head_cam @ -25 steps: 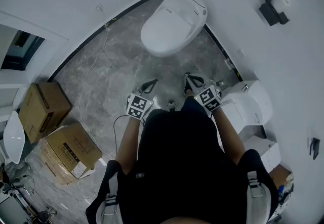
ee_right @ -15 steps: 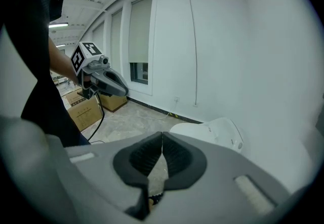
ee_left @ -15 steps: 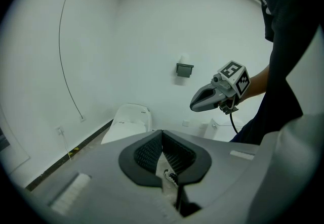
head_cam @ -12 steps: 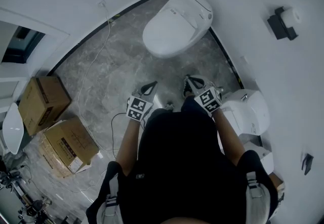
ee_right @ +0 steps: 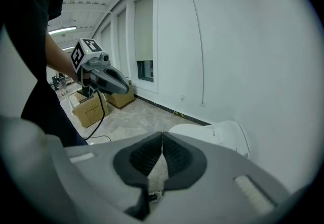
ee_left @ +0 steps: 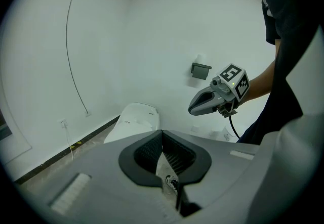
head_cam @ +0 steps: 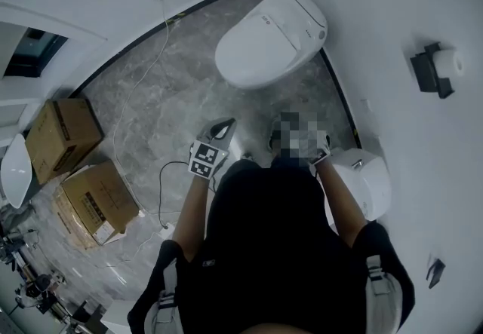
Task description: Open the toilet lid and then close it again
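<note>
Toilet (head_cam: 269,37), lid (head_cam: 260,32) down, by the wall ahead of the person, well apart from both tools; left gripper (head_cam: 223,127) and right gripper (ee_right: 162,139), jaws pressed together, empty; step judged approach; next calls for reaching the lid's front edge to lift it.

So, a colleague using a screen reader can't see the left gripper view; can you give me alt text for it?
The left tongs, shut and empty, point toward a white toilet with its lid down, set against a white wall. To the right, the right tongs, also shut, are held out in front of a wall-mounted paper holder.
</note>
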`<state>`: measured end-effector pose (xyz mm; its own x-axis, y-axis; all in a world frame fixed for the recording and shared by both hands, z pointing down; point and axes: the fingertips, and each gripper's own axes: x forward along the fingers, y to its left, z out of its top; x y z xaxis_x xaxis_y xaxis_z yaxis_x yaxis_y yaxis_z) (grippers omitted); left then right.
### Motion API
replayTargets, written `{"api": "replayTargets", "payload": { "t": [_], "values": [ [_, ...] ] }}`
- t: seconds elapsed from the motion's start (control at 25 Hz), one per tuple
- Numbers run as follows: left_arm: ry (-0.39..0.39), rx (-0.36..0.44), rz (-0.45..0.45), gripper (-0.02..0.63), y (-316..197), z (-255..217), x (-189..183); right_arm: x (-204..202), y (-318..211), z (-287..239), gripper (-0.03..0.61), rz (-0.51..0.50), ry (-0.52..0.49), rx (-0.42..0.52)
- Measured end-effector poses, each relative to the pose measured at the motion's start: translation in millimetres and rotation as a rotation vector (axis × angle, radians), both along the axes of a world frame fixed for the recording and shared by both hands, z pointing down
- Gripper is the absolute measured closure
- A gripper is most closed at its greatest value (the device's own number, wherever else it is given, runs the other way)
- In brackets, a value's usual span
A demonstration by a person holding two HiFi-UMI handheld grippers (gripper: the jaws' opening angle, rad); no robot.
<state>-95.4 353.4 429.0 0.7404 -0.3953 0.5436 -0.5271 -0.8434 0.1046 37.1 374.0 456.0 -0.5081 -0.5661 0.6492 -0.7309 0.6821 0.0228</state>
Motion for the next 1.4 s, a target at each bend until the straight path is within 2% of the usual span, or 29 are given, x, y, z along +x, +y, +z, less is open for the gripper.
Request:
{"api": "replayTargets", "payload": {
  "t": [0.24, 0.64, 1.08, 1.4],
  "values": [
    [-0.011, -0.008, -0.07, 0.603, -26, 2, 12, 14, -40, 0, 0.575, -0.074, 0.001, 0.013],
    [-0.025, -0.023, -0.162, 0.603, -57, 8, 38, 36, -78, 8, 0.575, -0.176, -0.008, -0.022],
    [-0.03, -0.039, -0.282, 0.603, -73, 11, 45, 50, -99, 23, 0.575, -0.274, -0.033, -0.055],
    [-0.006, -0.051, -0.346, 0.603, -77, 13, 41, 58, -105, 29, 0.575, -0.313, -0.01, -0.065]
  ]
}}
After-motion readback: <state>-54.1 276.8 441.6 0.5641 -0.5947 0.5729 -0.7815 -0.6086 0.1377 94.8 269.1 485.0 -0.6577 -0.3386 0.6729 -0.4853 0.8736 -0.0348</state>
